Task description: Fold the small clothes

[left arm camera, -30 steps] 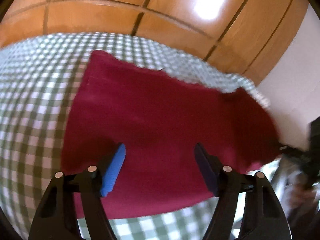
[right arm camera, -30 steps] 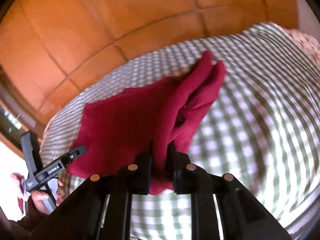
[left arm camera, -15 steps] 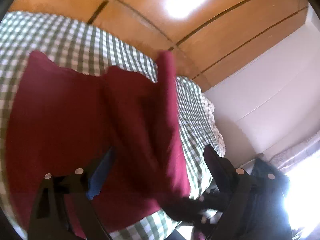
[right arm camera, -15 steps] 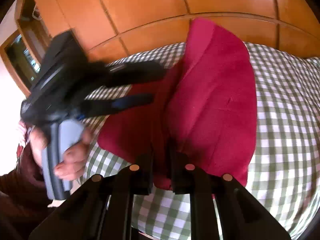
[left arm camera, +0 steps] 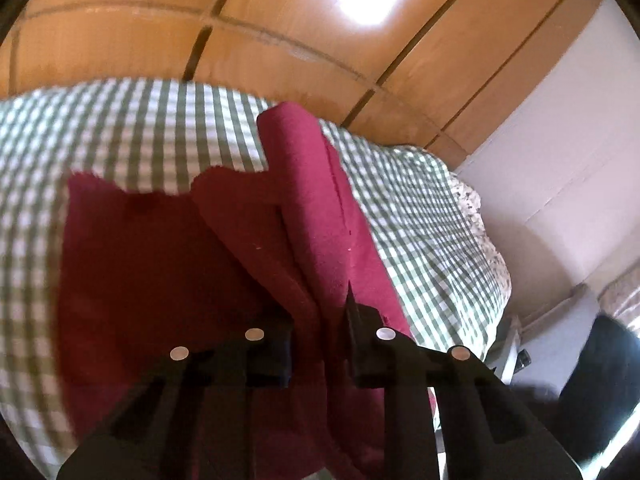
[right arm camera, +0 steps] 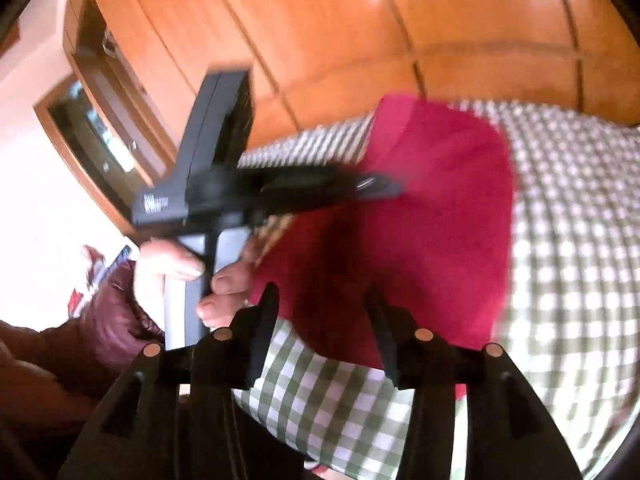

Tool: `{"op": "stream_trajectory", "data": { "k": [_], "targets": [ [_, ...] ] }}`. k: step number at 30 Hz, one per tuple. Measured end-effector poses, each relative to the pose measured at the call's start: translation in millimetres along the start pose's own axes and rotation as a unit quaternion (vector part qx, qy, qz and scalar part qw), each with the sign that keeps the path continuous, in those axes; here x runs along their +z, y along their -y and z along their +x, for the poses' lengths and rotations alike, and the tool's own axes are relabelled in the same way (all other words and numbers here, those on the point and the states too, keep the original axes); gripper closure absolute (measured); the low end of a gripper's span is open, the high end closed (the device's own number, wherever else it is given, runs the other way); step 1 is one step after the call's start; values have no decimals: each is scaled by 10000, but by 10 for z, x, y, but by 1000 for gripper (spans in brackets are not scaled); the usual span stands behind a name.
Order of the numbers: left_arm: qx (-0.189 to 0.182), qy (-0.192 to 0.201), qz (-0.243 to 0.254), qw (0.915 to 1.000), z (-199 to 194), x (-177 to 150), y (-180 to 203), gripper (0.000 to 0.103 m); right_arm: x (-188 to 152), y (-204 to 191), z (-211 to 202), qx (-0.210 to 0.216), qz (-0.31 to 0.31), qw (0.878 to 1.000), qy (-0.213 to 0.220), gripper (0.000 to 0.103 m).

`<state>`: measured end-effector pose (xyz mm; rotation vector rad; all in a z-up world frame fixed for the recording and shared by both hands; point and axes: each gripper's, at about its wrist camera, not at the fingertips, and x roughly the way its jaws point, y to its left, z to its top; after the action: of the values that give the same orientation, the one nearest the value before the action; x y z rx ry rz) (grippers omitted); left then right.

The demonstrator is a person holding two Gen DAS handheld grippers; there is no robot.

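A dark red cloth (left arm camera: 160, 280) lies on the green-checked bed cover (left arm camera: 120, 128), one side folded over toward the middle. My left gripper (left arm camera: 320, 332) is shut on the raised fold of the red cloth (left arm camera: 312, 220) and holds it up. In the right wrist view the red cloth (right arm camera: 432, 208) lies spread on the cover, and my right gripper (right arm camera: 324, 312) is open and empty just above its near edge. The left gripper (right arm camera: 288, 188) shows there too, blurred, held by a hand (right arm camera: 168, 268), its tips on the cloth.
Orange wooden wardrobe panels (left arm camera: 280, 20) stand behind the bed. A white wall (left arm camera: 560, 140) is at the right. The bed's edge (left arm camera: 492, 280) drops off to the right. A wood-framed opening (right arm camera: 92, 128) is at the left of the right wrist view.
My right gripper has opened and let go of the cloth. My left gripper has closed on the raised fold. The cloth's side has been carried over toward the middle.
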<state>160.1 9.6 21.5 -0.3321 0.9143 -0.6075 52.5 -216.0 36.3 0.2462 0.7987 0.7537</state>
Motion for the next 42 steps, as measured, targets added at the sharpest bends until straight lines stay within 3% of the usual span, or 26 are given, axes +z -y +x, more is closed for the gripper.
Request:
{"op": "stream_trajectory", "data": {
  "k": [2, 6, 16, 18, 19, 20, 22, 24, 27, 31, 37, 42],
  "targets": [
    [11, 97, 101, 9999, -194, 88, -9, 84, 51, 193, -211, -253, 202, 9992, 252, 58],
    [99, 140, 169, 9997, -427, 159, -103, 84, 68, 401, -139, -601, 371, 9973, 178, 63],
    [1237, -134, -319, 9917, -419, -143, -876, 84, -283, -67, 1006, -627, -358, 9914, -1095, 67],
    [1617, -235, -458, 9855, -330, -237, -1031, 76, -325, -150, 1137, -701, -491, 9894, -1171, 66],
    [1798, -218, -517, 9821, -331, -268, -1094, 63, -337, -182, 1149, -725, -524, 9890, -1179, 66],
    [1993, -102, -604, 9780, -407, -295, -1152, 56, -345, -205, 1150, -728, -555, 9887, -1187, 66],
    [2258, 292, -787, 9705, -578, -297, -1120, 56, -327, -195, 1126, -623, -605, 9884, -1246, 64],
    [2232, 752, -876, 9679, -756, -311, -1016, 56, -295, -245, 1032, -327, -544, 9893, -1315, 55],
    [2094, 1223, -671, 9678, -904, -381, -784, 56, -51, -122, 790, -181, -311, 9946, -971, 51],
    [2216, 1150, -167, 9682, -759, -433, -588, 56, 423, 74, 724, -391, 22, 9983, -432, 50],
    [2553, 779, 97, 9637, -419, -482, -627, 56, 957, 261, 1408, -830, 234, 9954, -422, 50],
    [2723, 632, 142, 9600, -311, -546, -712, 56, 1051, 500, 1992, -1183, 303, 9894, -785, 50]
  ]
}}
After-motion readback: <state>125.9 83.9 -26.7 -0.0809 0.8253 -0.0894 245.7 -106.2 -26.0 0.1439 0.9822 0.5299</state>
